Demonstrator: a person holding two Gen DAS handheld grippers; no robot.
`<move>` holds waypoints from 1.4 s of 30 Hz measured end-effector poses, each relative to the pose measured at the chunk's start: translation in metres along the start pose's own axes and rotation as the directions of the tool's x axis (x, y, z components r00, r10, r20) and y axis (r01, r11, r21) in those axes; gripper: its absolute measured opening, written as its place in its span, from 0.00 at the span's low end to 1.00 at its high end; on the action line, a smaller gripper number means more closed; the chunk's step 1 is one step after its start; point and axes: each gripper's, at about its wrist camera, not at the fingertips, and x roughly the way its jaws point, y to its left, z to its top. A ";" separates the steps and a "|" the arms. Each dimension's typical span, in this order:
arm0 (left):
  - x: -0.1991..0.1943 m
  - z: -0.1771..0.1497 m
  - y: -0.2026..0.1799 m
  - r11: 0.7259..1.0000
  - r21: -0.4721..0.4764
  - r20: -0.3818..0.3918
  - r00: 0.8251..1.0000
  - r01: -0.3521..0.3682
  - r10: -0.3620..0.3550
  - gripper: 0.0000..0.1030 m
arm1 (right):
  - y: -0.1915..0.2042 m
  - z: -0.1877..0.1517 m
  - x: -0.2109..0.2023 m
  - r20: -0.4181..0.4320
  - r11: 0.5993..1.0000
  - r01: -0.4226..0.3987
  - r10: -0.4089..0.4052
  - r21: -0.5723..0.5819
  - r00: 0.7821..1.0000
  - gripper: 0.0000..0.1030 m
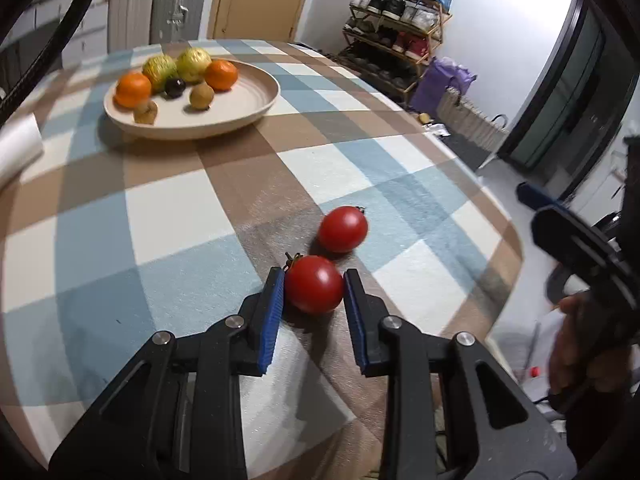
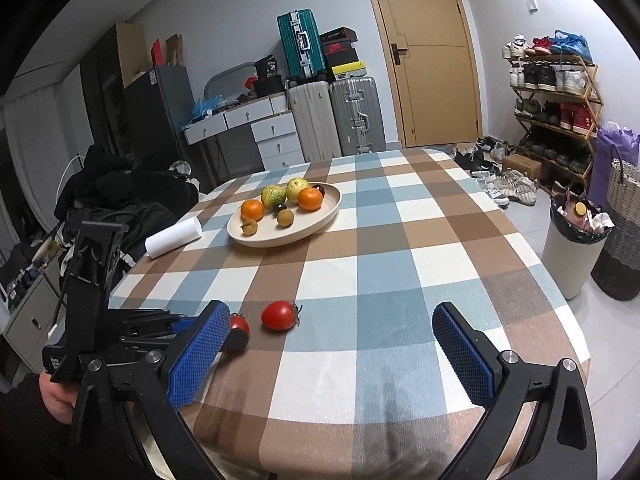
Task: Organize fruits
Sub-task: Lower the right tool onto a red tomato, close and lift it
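Left gripper (image 1: pixel 314 289) clamped on near tomato (image 1: pixel 314 290); right gripper (image 2: pixel 328 344) wide open, empty. Next: lift toward plate (image 1: pixel 256 110) at eleven o'clock.

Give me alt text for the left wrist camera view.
The left gripper is shut on a red tomato on a checked tablecloth, a second tomato just beyond. Farther back, a beige plate holds oranges and other fruit.

Two red tomatoes (image 1: pixel 314 289) (image 1: pixel 343 229) close together on checkered tabletop (image 1: pixel 168 208); oranges (image 1: pixel 221 74), greenish and brown fruits on beige plate (image 1: pixel 240 112).
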 end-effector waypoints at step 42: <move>-0.082 0.023 0.076 0.988 -0.145 0.213 0.974 -0.047 0.078 0.26 | 0.042 -0.001 0.120 -0.276 0.994 -0.108 0.096 -0.029 0.956 0.44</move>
